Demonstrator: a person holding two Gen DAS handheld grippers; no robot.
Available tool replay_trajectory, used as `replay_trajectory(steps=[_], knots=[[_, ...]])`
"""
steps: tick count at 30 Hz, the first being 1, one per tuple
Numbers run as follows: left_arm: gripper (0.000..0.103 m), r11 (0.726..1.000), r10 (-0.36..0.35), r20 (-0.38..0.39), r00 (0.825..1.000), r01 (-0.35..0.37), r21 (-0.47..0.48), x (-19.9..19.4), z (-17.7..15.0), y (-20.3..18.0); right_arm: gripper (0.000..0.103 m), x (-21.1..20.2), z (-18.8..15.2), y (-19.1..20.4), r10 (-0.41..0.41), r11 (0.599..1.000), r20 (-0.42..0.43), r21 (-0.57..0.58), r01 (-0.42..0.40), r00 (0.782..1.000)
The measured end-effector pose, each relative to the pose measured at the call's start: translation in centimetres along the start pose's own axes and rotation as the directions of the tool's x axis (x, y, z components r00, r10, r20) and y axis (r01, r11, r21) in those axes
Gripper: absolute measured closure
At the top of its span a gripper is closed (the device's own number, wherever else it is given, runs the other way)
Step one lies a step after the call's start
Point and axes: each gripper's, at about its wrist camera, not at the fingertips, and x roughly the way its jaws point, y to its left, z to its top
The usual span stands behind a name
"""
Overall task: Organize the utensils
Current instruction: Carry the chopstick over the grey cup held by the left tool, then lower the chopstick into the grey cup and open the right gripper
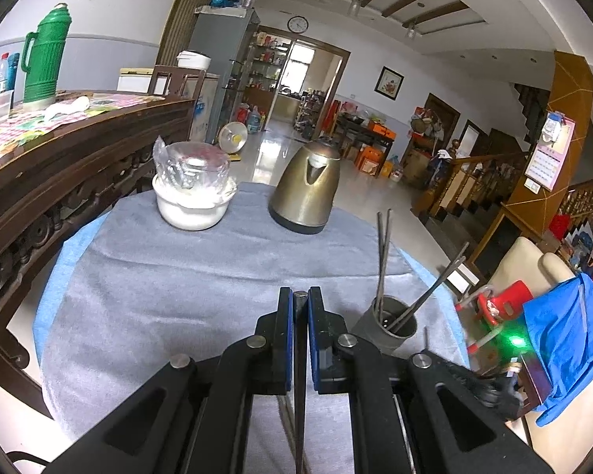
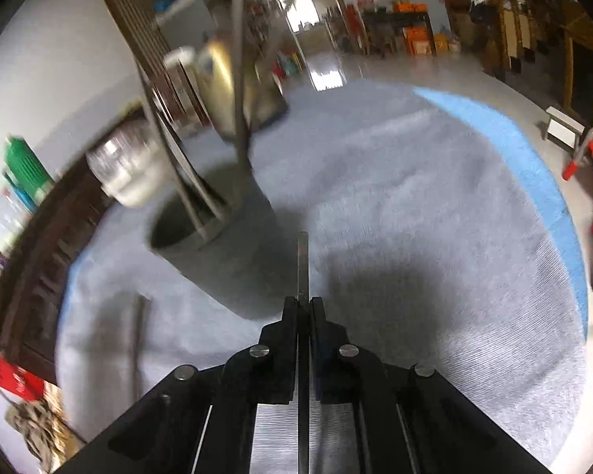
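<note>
On the table (image 1: pixel 146 276): soft grey cloth with a fuzzy nap, blue rim, round shape.
Holder (image 1: pixel 391 318): dull grey cylinder cup, near the right edge, thin metal chopsticks (image 1: pixel 383 260) leaning inside.
Left hand-held gripper (image 1: pixel 301 296): black jaws pressed together on a flat metal chopstick end (image 1: pixel 301 294).
Right hand-held gripper (image 2: pixel 304 303): jaws pinching one slim metal chopstick (image 2: pixel 303 264), just beside the holder.
Kettle (image 1: pixel 306 191): brushed brass-coloured metal, black base.
Bowl (image 1: pixel 193 205): white, glossy, clear plastic on top.
</note>
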Motion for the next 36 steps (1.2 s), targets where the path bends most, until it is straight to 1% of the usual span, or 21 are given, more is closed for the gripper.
replay_trajectory(steps=[2,3,5,6,8,9,10,12,16,19,21,22,23,24,25,27,30,31,33,34,36], knots=[[0.096,1.0,-0.015,0.013,1.0,0.015,0.011,-0.1,0.4,-0.8,0.097,-2.3,0.7,0.2,0.055,0.998,0.085,0.014,-0.057,0.995],[0.096,1.0,-0.019,0.02,1.0,0.019,0.016,-0.2,0.6,-1.1,0.097,-2.9,1.1,0.4,0.071,0.997,0.113,0.017,-0.073,0.991],[0.096,0.999,-0.031,0.045,0.999,0.03,0.03,-0.3,1.4,-2.1,0.097,-5.4,2.0,0.9,0.106,0.994,0.217,0.016,-0.112,0.97],[0.096,0.999,-0.037,0.055,0.998,0.035,0.036,-0.3,1.8,-2.5,0.097,-6.3,2.2,1.3,0.118,0.992,0.248,0.014,-0.125,0.962],[0.096,0.998,-0.052,0.081,0.995,0.048,0.05,-0.2,2.7,-3.7,0.097,-8.6,3.3,2.2,0.141,0.989,0.342,-0.002,-0.15,0.929],[0.096,0.997,-0.055,0.092,0.994,0.05,0.058,-0.2,3.1,-4.2,0.097,-9.3,3.6,2.7,0.145,0.988,0.37,-0.012,-0.151,0.918],[0.096,0.996,-0.057,0.104,0.993,0.051,0.067,-0.1,3.5,-4.7,0.097,-10.2,4.0,3.3,0.143,0.989,0.413,-0.027,-0.145,0.9],[0.096,0.995,-0.067,0.13,0.989,0.057,0.083,0.3,4.6,-5.9,0.097,-11.5,5.0,4.3,0.14,0.99,0.473,-0.045,-0.135,0.87],[0.096,0.992,-0.086,0.164,0.983,0.07,0.101,0.9,6.8,-7.6,0.097,-12.9,7.3,5.3,0.144,0.988,0.548,-0.035,-0.15,0.824],[0.096,0.991,-0.109,0.215,0.971,0.088,0.105,1.5,8.8,-9.0,0.097,-13.2,9.0,5.6,0.128,0.988,0.592,-0.009,-0.153,0.796],[0.096,0.99,-0.121,0.235,0.964,0.099,0.103,1.9,9.7,-9.6,0.097,-13.4,9.9,5.9,0.106,0.991,0.619,-0.001,-0.134,0.778],[0.096,0.989,-0.127,0.254,0.959,0.104,0.105,2.2,10.1,-10.1,0.097,-13.3,10.3,6.3,0.085,0.994,0.634,-0.002,-0.108,0.769],[0.096,0.989,-0.13,0.269,0.954,0.104,0.109,2.5,10.4,-10.5,0.097,-13.2,10.6,6.5,0.076,0.996,0.64,-0.007,-0.093,0.765],[0.096,0.989,-0.129,0.281,0.951,0.101,0.111,2.8,10.5,-10.8,0.097,-13.4,10.7,6.6,0.07,0.997,0.641,-0.011,-0.082,0.765],[0.096,0.989,-0.126,0.289,0.949,0.097,0.113,3.4,10.5,-11.2,0.097,-12.8,10.9,6.9,0.057,0.998,0.636,-0.015,-0.061,0.769],[0.096,0.989,-0.129,0.279,0.952,0.102,0.109,4.6,10.1,-11.5,0.097,-11.9,10.9,7.0,0.051,0.999,0.62,-0.025,-0.045,0.783],[0.096,0.991,-0.106,0.265,0.958,0.082,0.101,6.9,8.8,-11.8,0.097,-10.1,10.6,6.6,0.036,0.999,0.581,-0.027,-0.025,0.813],[0.096,0.992,-0.101,0.266,0.959,0.077,0.097,7.4,8.3,-11.7,0.097,-9.4,10.4,6.3,0.031,1.0,0.561,-0.02,-0.024,0.827],[0.096,0.994,-0.081,0.256,0.963,0.059,0.092,8.7,7.1,-11.6,0.097,-8.7,9.7,5.7,0.032,0.999,0.536,-0.019,-0.026,0.844],[0.096,0.994,-0.082,0.249,0.965,0.061,0.089,9.0,6.8,-11.5,0.097,-8.0,9.5,5.7,0.033,0.999,0.509,-0.028,-0.022,0.86],[0.096,0.994,-0.083,0.209,0.975,0.065,0.091,9.9,6.1,-11.3,0.097,-7.5,9.0,5.3,0.032,0.999,0.48,-0.037,-0.016,0.877]])
